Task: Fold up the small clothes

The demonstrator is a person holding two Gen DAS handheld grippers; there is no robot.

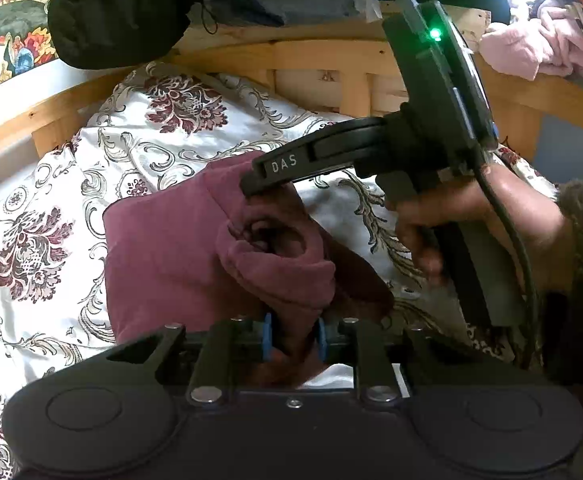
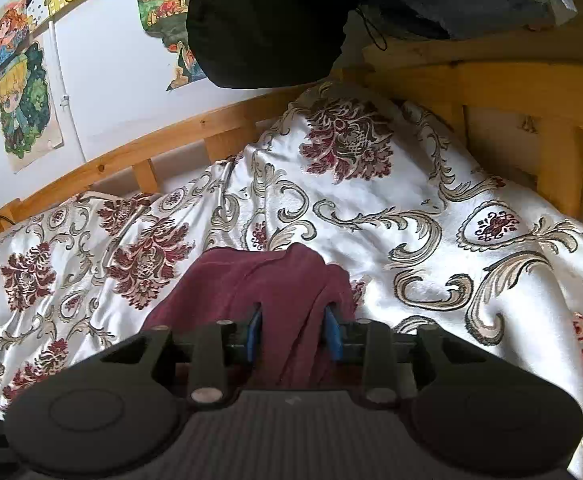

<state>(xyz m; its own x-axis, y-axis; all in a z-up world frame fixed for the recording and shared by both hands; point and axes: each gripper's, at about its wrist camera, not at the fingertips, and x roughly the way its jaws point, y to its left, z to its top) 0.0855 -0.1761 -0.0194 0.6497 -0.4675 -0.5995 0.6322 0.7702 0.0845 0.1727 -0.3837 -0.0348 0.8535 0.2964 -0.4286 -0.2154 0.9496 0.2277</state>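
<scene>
A small maroon fleece garment (image 1: 163, 248) lies bunched on the floral bedspread (image 1: 131, 152). My left gripper (image 1: 294, 338) is at its near edge, and a thick fold fills the space between the blue pads (image 1: 267, 336), which press on it. In the left wrist view a hand holds my right gripper (image 1: 259, 196), whose finger marked DAS rests on the far part of the garment. In the right wrist view the garment (image 2: 251, 280) hangs loosely between the blue pads (image 2: 333, 336) of the right gripper (image 2: 293, 334), which stand apart without pinching it.
A wooden bed rail (image 1: 311, 52) runs behind the bedspread (image 2: 371, 208), with a post (image 2: 559, 168) at the right. Dark clothing (image 2: 267, 20) hangs over the rail from above. Pink laundry (image 1: 531, 48) is piled at the far right. Posters (image 2: 23, 104) cover the wall.
</scene>
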